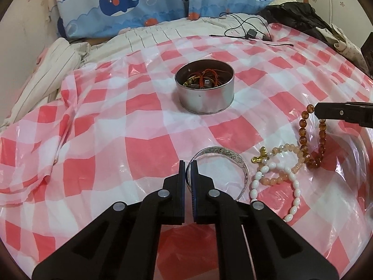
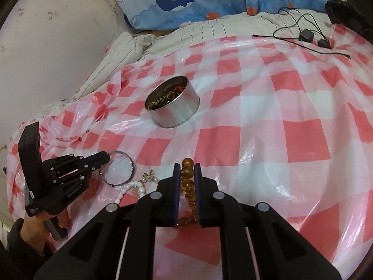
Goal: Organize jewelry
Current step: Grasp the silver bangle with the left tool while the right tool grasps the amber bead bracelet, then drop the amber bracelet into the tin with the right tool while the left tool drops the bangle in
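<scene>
A round metal tin holding red cord and gold jewelry stands mid-cloth; it also shows in the right wrist view. My left gripper is shut on the rim of a silver bangle, also seen from the right. My right gripper is shut on an amber bead bracelet, which hangs from it in the left wrist view. A peach bead bracelet with a gold charm and a white bead bracelet lie on the cloth between the grippers.
A red-and-white checked plastic cloth covers the bed. Whale-print pillows lie at the back. Black cables and chargers and dark clothing lie at the back right. A wall is at the left.
</scene>
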Tool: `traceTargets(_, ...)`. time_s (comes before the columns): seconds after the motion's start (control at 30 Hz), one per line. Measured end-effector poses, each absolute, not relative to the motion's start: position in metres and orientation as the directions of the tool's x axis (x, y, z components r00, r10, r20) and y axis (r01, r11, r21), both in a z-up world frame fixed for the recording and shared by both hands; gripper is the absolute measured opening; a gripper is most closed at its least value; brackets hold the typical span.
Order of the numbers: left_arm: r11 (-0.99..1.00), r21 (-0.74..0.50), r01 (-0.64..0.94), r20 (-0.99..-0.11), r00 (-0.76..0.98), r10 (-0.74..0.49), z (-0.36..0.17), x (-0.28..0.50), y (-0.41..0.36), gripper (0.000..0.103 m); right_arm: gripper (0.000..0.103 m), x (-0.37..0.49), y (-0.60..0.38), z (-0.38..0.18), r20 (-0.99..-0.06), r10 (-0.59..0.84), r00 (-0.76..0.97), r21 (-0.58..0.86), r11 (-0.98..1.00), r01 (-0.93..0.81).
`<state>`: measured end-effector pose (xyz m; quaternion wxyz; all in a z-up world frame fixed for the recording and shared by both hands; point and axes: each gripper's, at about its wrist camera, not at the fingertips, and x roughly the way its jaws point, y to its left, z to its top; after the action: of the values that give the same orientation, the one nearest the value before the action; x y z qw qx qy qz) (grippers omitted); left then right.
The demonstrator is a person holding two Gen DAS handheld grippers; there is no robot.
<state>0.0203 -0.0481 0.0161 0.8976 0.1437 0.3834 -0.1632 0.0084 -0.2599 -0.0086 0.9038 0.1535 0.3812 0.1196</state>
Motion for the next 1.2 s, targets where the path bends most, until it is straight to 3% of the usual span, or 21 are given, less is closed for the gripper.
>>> traceTargets(0.6,0.906,0.132,0.401,-0.733,0.655,-0.184,0.017,0.020,-0.049,0.004,0.012,0.006,-0.261,-0.005,-0.626,0.352,0.696,0.385,0.916,-0.117)
traceTargets(0.77,0.913,0.078,0.400,-0.734,0.643,-0.219,0.022,0.022,-0.044,0.004,0.012,0.005,-0.262,-0.004,-0.618,0.360,0.699,0.394,0.911,-0.121)
traceTargets(1.2,0.911,-0.060,0.408,-0.653,0.675,-0.345,0.063,0.036,-0.034,0.004,0.012,0.014,-0.263,0.017,-0.478,0.478,0.737,0.541,0.821,-0.182)
